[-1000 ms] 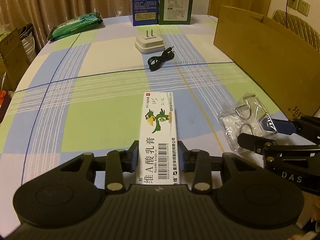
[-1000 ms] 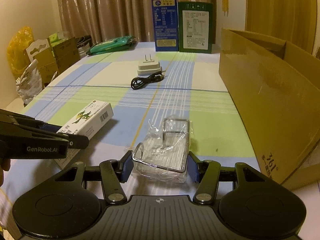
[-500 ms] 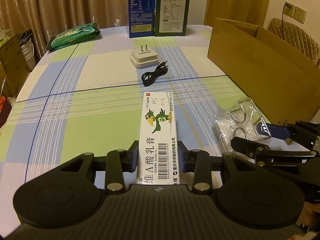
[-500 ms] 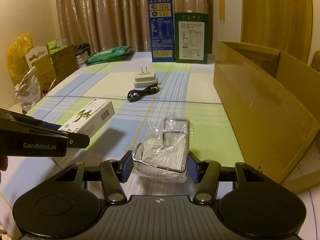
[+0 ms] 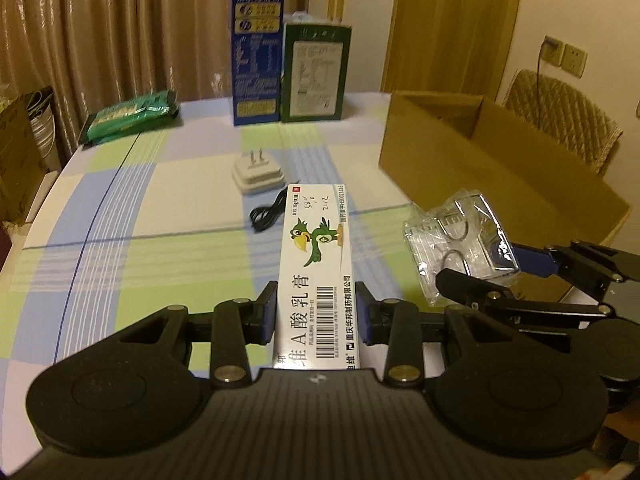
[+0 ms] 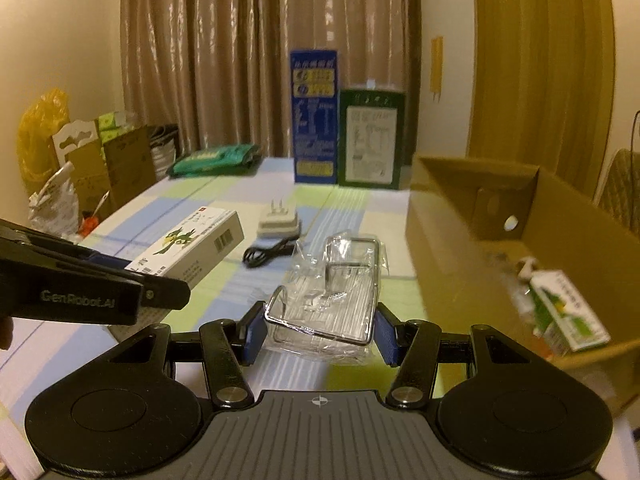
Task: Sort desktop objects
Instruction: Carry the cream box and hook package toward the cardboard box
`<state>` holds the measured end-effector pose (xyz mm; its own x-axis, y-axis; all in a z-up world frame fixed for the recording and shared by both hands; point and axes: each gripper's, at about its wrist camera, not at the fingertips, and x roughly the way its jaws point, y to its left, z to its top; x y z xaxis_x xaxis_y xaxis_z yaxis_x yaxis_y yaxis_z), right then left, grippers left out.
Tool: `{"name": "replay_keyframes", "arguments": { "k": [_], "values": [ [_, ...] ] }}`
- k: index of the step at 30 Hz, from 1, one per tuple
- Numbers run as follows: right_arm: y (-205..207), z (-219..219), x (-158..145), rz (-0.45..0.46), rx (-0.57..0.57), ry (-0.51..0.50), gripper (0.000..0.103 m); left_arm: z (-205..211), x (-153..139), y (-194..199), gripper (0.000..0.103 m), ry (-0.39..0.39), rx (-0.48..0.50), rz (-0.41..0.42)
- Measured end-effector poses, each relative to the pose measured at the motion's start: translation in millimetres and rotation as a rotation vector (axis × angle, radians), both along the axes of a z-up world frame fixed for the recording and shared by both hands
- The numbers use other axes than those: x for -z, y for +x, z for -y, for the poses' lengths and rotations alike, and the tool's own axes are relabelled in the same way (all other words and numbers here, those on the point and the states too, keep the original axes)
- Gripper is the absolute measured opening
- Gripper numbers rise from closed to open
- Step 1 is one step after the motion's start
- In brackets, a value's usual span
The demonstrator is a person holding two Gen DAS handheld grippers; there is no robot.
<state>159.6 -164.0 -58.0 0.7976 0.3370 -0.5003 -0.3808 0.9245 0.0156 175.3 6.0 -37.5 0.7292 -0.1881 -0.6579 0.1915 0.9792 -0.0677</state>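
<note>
My left gripper (image 5: 316, 312) is shut on a long white ointment box (image 5: 318, 264) with a green bird on it, held above the checked tablecloth; the box also shows in the right wrist view (image 6: 192, 248). My right gripper (image 6: 320, 330) is shut on a clear plastic bag of metal wire hooks (image 6: 332, 292), lifted off the table; the bag also shows in the left wrist view (image 5: 460, 240). An open cardboard box (image 6: 500, 240) stands to the right, with a green and white carton (image 6: 568, 312) inside.
A white plug adapter (image 5: 258, 174) and a coiled black cable (image 5: 268, 214) lie mid-table. A blue carton (image 5: 256, 56) and a green carton (image 5: 316, 74) stand at the far edge. A green packet (image 5: 132, 118) lies far left. Bags and boxes (image 6: 80, 172) sit beyond the table's left side.
Both grippers have risen off the table with their objects and tilted up. The inside of the cardboard box has come into view.
</note>
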Motion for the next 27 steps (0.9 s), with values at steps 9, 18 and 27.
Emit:
{"name": "replay_keyframes", "arguments": {
  "k": [9, 18, 27],
  "values": [
    [-0.2, 21.0, -24.3, 0.067, 0.039, 0.01, 0.052, 21.3, -22.8, 0.5, 0.033, -0.031, 0.029, 0.054],
    [0.0, 40.0, -37.9, 0.1, 0.076, 0.013, 0.052, 47.3, -29.7, 1.7, 0.033, -0.049, 0.078, 0.072],
    [1.2, 60.2, -48.3, 0.127, 0.107, 0.004, 0.052, 68.6, -33.6, 2.1, 0.033, -0.058, 0.112, 0.078]
  ]
}}
